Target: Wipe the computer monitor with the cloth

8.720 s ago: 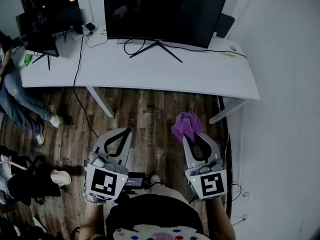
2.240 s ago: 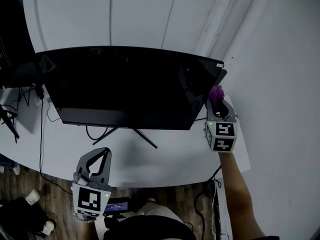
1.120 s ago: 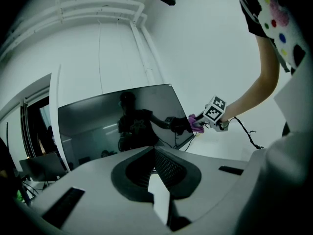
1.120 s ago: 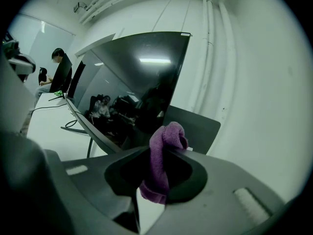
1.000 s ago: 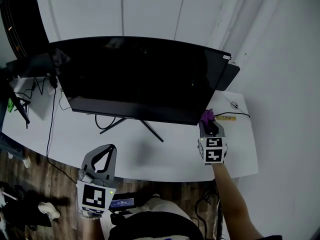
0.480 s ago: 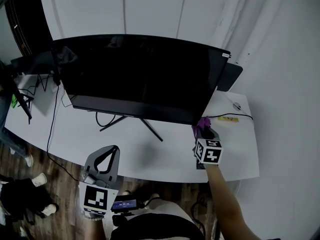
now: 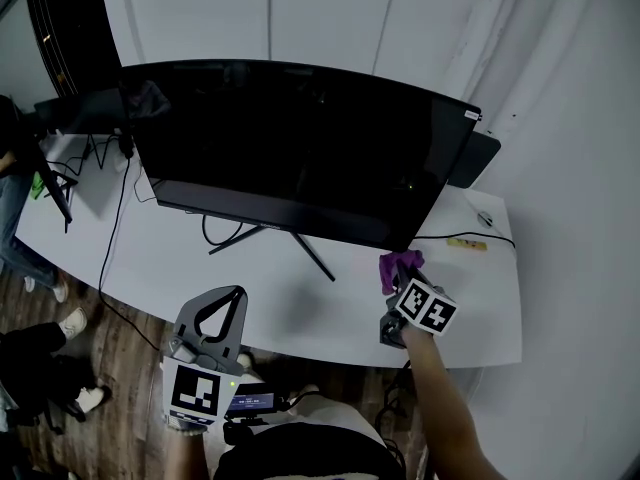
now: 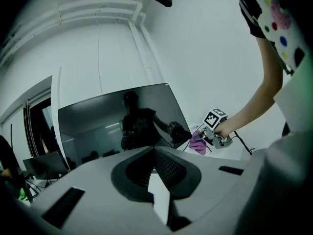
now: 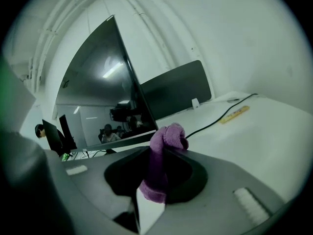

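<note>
The right gripper (image 7: pixel 404 282) hangs over the white tabletop (image 7: pixel 330 320), its jaws pinching a purple cloth (image 9: pixel 164 153) that sticks up in a bunched knob beyond the jaw tips. The wide, dark monitor (image 7: pixel 300 148) stands just ahead of those jaws and to their left. The cloth sits by the screen's lower right corner, though whether the two touch cannot be told. A black cable (image 9: pixel 220 119) trails across the tabletop to the jaws' right. The left gripper (image 7: pixel 222 306) is held low at the tabletop's near edge, well short of the screen, its jaws pressed together on nothing.
</note>
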{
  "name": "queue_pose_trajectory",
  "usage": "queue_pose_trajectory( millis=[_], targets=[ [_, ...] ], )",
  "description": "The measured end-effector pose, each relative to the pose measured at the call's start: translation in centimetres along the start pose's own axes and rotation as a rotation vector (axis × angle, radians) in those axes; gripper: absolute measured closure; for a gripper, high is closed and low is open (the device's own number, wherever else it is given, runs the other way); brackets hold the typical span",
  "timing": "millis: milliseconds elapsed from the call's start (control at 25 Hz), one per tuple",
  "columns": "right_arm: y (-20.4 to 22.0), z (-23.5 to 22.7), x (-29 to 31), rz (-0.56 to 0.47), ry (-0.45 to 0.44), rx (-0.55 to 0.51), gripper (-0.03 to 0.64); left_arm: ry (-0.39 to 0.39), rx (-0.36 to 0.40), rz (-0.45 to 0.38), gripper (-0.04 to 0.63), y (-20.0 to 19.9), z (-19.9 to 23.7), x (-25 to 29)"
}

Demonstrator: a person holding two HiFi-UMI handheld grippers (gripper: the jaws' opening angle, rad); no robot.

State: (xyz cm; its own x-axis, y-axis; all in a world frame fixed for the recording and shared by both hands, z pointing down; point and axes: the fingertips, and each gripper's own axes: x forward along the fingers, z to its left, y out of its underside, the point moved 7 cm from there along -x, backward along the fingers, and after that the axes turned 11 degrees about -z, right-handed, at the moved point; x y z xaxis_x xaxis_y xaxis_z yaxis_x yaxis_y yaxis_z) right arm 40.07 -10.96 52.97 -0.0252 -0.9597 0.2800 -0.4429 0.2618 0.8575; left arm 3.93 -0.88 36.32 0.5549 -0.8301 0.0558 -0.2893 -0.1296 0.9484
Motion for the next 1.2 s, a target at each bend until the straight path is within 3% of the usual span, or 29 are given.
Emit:
queue_pose_trajectory(
  millis=[200,520,1200],
  targets=[
    [0.8,0.7,0.1,0.007,-0.013,0.094,0.525,0.011,-0.003,-0.004,0.589,0.5,1.2,0.2],
    [2.4,4.4,1.1,0.034,-0.046,0.091,0.524,0.043,-0.011,-0.014,0.589,1.4,3.4,1.0],
    [5.6,13.7,4.7,0.12,-0.133,0.113,0.524,-0.034,-0.034,0.0,0.589,4.1,11.1,0.2]
  ],
)
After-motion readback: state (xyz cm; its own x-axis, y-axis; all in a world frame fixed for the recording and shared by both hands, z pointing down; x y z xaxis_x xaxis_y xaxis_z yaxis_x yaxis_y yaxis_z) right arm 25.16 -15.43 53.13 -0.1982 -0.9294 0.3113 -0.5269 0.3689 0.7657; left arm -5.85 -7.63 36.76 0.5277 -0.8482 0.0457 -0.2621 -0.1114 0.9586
